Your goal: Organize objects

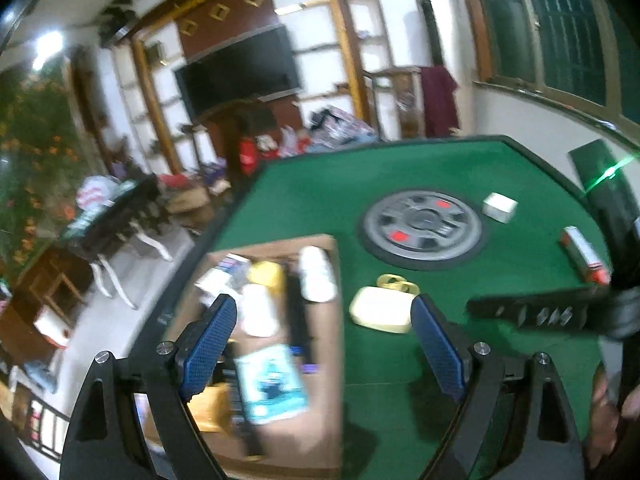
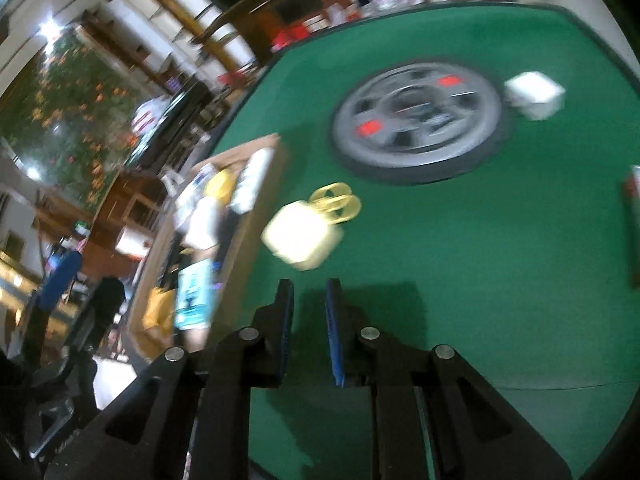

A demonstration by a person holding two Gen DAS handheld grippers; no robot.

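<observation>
Wide apart, the left hand-held gripper (image 1: 324, 344) holds nothing above the cardboard box's (image 1: 334, 344) right edge. Closed and empty, the right hand-held gripper (image 2: 308, 304) hovers over the green desk (image 2: 480, 260). Just right of the box lies a cream case (image 1: 380, 310), a yellow ring (image 1: 396, 282) touching it; farther right sits a white cube (image 1: 499, 207).
</observation>
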